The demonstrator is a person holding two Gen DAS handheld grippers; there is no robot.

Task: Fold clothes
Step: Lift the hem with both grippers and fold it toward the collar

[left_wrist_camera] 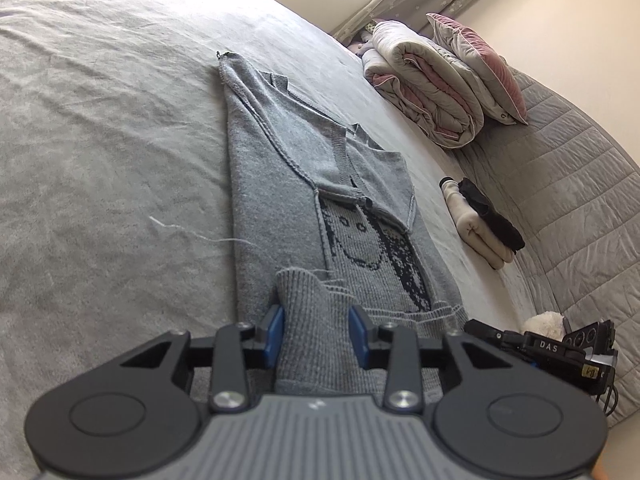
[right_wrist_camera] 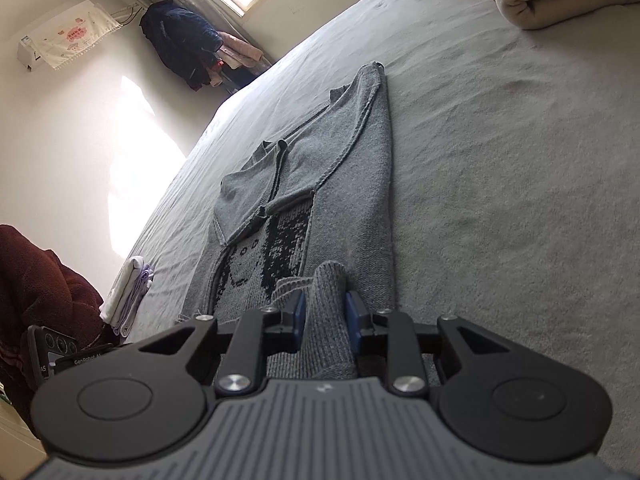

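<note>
Your left gripper (left_wrist_camera: pixel 316 330) pinches the ribbed hem of the grey sweater (left_wrist_camera: pixel 288 184) between its blue pads at lower centre of the frame. Your right gripper (right_wrist_camera: pixel 323 307) likewise clamps a bunched fold of hem. The sweater lies lengthwise on the grey bed (left_wrist_camera: pixel 100 140), sleeves folded across its patterned front, stretching toward upper centre.

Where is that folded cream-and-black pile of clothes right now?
In the left wrist view, the folded cream-and-black pile lies on the bed, right of the grey sweater and below the rolled duvet.
</note>
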